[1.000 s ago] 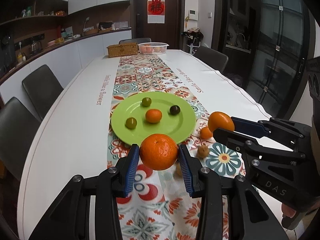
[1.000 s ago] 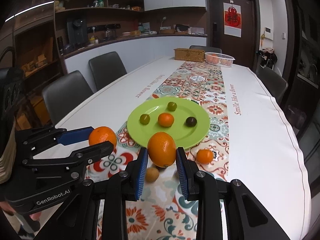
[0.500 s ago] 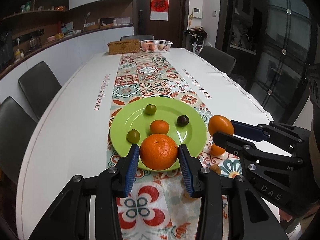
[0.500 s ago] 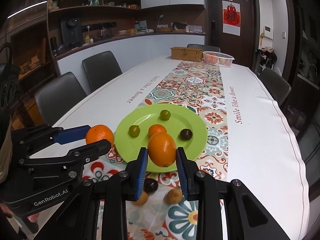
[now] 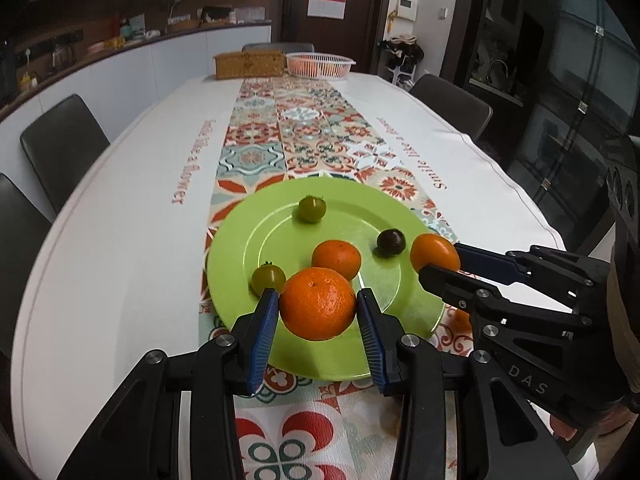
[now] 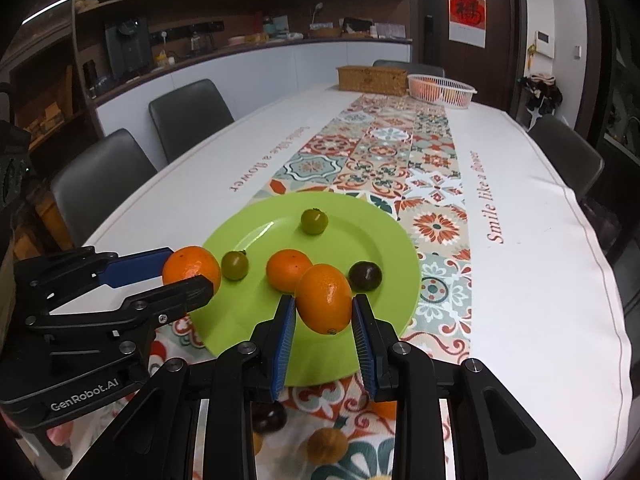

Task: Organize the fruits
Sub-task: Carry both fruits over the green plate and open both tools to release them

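My left gripper (image 5: 318, 304) is shut on a round orange (image 5: 317, 303) and holds it over the near rim of the green plate (image 5: 384, 364). My right gripper (image 6: 323, 310) is shut on an oval orange (image 6: 323, 298) above the plate's (image 6: 248, 320) near edge. The plate holds a small orange (image 5: 336, 258), two green tomatoes (image 5: 312, 209) (image 5: 268, 278) and a dark plum (image 5: 391, 242). In the right wrist view the left gripper (image 6: 188, 268) shows at the left with its orange (image 6: 191, 266). In the left wrist view the right gripper (image 5: 440, 258) shows at the right.
Loose fruit lies on the patterned runner under my right gripper: a dark plum (image 6: 269, 416), a brown fruit (image 6: 327, 444) and an orange one (image 5: 460, 320). A wicker box (image 5: 249, 65) and a white basket (image 5: 320, 65) stand at the far end. Chairs (image 5: 60, 148) line the table.
Both grippers have moved forward with their oranges, from above the runner to above the plate's near rim. The loose fruit has dropped under and behind the fingers.
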The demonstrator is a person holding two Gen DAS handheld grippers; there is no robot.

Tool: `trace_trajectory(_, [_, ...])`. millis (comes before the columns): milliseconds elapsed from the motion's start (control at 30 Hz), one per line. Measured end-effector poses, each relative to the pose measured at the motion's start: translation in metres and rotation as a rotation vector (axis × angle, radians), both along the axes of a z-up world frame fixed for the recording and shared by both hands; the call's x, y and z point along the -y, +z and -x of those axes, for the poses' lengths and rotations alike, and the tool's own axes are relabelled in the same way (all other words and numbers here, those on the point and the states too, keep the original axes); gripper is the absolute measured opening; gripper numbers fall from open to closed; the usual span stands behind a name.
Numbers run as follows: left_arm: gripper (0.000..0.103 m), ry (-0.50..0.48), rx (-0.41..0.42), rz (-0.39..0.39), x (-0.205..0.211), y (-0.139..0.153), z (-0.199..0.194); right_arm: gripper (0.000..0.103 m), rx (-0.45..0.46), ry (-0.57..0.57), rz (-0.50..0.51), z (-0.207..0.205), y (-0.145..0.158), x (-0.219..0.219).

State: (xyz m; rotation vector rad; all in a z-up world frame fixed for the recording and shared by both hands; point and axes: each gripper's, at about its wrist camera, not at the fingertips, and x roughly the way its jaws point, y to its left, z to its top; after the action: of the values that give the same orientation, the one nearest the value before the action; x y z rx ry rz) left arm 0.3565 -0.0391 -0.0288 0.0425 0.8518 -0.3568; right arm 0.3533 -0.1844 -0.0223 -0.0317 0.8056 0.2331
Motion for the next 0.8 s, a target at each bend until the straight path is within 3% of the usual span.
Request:
trace_trajectory(333, [0.040, 0.006, -0.049, -0.019, 0.000, -0.022, -0.018, 0.030, -0.067, 0.004, -0.004, -0.024, -0.027, -0.001])
trace_trajectory(700, [0.058, 0.046, 0.035, -0.049, -0.010, -0.002, 0.006, 0.038, -0.027, -0.052, 0.000, -0.009, -0.012, 0.011])
trace_trajectory(800, [0.063, 0.057, 0.077, -0.068, -0.009, 0.011, 0.020, 0.048, 0.004, -0.062, 0.008, 0.004, -0.002, 0.013])
